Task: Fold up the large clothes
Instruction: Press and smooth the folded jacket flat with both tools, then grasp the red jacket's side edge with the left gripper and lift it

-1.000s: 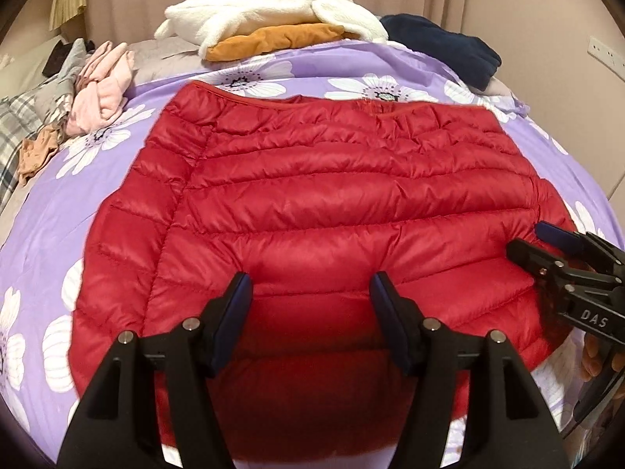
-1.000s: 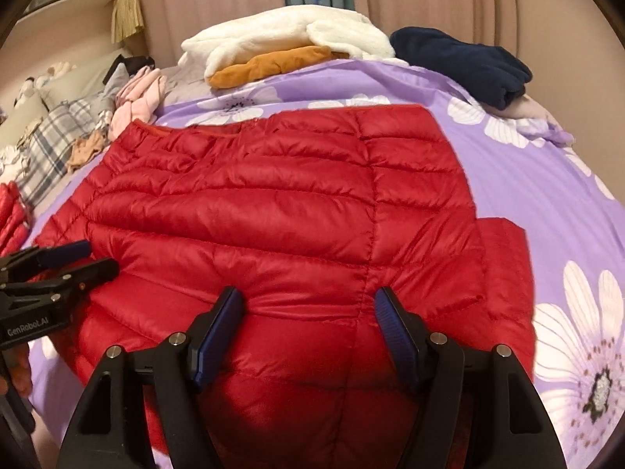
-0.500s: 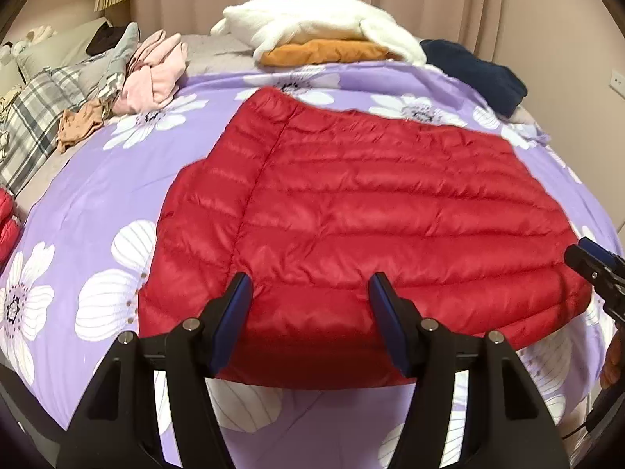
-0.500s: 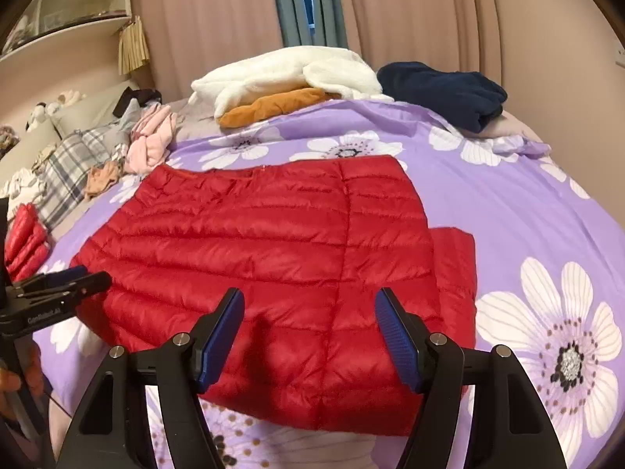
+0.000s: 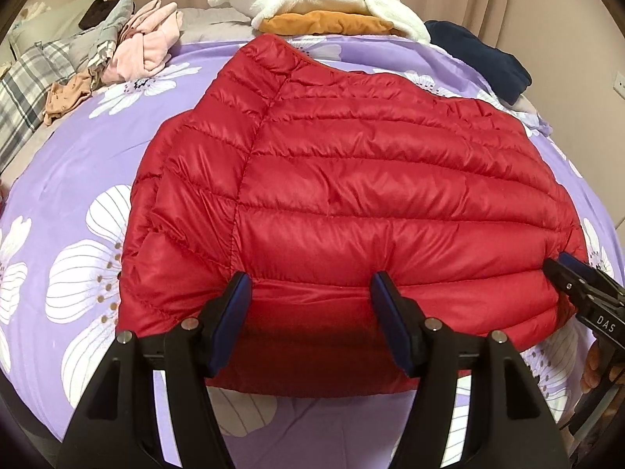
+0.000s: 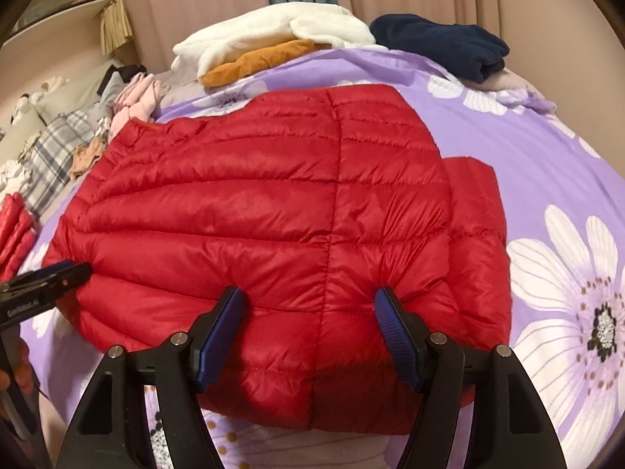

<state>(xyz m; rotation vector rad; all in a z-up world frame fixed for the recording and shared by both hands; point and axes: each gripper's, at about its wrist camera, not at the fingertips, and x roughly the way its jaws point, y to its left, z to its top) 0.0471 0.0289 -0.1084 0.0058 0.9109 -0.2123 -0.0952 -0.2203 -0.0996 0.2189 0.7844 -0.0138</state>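
The red puffer jacket (image 5: 351, 195) is lying folded on the purple flowered bed cover (image 5: 97, 156). The left claw (image 5: 308, 324) is hanging open over the jacket's near hem, gripping nothing, jaws spread apart. The right claw (image 6: 308, 332) is likewise standing open above the near hem, closer to the jacket's right side.

"DAS" in white letters, printed on the black body of the right tool (image 5: 586, 293), seen at the right edge of the left wrist view. "GenRobot.AI" in small white letters on the black body of the left tool (image 6: 50, 277), at the left edge of the right wrist view, partly blurred. No other readable text anywhere.
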